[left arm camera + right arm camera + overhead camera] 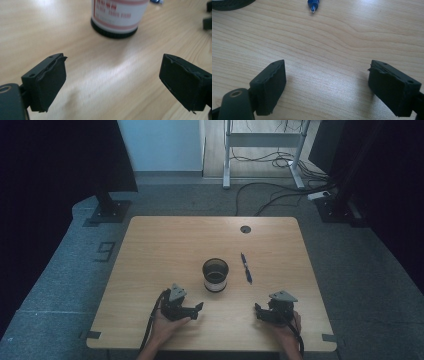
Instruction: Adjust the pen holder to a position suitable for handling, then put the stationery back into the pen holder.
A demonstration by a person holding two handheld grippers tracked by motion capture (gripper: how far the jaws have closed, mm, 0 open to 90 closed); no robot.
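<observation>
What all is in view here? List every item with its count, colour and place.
cup: one, black with a white red-printed label, upright at the table's middle
pen: one, blue, lying flat just right of the cup
table: one, light wood, with a round cable hole near its far edge
cables: several, black, on the grey floor beyond the table
left gripper: one, black, jaws apart, near the cup
right gripper: one, black, jaws apart, near the pen
</observation>
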